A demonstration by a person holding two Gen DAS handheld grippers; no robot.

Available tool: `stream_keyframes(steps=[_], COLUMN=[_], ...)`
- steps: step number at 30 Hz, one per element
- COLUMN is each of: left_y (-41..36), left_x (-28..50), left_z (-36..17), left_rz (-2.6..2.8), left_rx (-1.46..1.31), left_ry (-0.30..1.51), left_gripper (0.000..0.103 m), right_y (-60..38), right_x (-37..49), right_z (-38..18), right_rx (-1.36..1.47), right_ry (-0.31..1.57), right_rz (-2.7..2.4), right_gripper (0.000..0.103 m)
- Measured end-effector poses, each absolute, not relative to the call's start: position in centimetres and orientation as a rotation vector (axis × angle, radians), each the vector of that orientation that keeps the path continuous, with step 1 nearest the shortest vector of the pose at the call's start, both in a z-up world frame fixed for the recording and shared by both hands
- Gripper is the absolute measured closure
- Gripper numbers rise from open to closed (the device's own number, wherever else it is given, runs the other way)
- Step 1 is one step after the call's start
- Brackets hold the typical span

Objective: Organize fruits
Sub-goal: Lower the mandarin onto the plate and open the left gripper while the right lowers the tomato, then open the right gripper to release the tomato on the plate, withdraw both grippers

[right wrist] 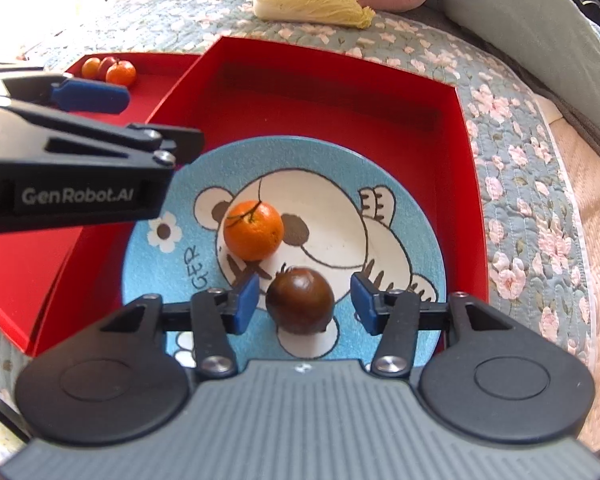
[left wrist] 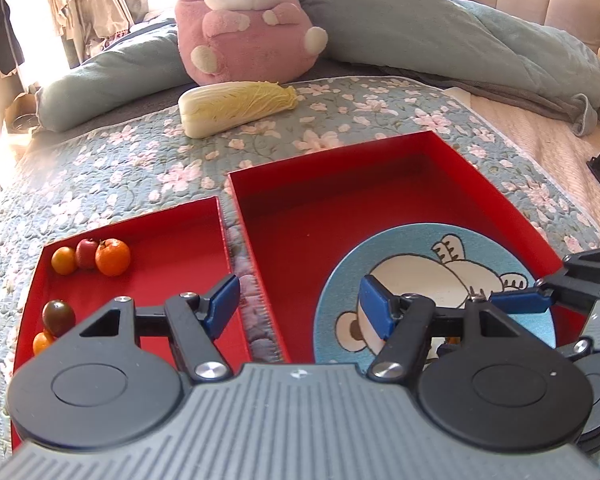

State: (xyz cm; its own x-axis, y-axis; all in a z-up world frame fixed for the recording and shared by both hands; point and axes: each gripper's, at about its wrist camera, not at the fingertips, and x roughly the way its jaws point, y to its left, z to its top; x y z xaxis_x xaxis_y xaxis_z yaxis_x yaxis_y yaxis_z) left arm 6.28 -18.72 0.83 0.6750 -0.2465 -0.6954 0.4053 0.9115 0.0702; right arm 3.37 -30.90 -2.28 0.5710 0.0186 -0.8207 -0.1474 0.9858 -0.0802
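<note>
- Brown tomato [right wrist: 300, 301] lies on the blue bear plate [right wrist: 148, 272], near side, betw. pads of right gripper [right wrist: 305, 304], not touched; jaws apart.
- Risk: it rolls into the mandarin [right wrist: 253, 230] just beyond.
- Left gripper [left wrist: 300, 308] wide, empty; may bump the right one.

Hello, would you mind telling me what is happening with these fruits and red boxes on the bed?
A person with a gripper in each hand is sorting small fruits. The right gripper is open around a dark brown tomato on the blue bear plate, its fingers clear of it; an orange lies beside it. The left gripper is open and empty above the gap between the two red boxes. Five more small fruits wait in the smaller red box.
</note>
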Motion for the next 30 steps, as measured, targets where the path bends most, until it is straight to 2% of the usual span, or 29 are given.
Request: stream_keyframes(steps=[15, 30], left_y=[-14.8, -7.1], left_x=[6.5, 6.6], left_z=[0.9, -0.1], left_rz=[-0.297, -0.167], left_rx=[0.213, 0.177], left_ry=[0.744, 0.779], left_gripper=[0.031, 0.032], right_y=[-28.6, -22.6], right_x=[3.5, 5.2], right_z=[0.4, 2.0], right_rx=[-0.131, -0.145], right_ry=[0.815, 0.742], right_rz=[0.112, 0.188], right_gripper=[0.049, 0.049])
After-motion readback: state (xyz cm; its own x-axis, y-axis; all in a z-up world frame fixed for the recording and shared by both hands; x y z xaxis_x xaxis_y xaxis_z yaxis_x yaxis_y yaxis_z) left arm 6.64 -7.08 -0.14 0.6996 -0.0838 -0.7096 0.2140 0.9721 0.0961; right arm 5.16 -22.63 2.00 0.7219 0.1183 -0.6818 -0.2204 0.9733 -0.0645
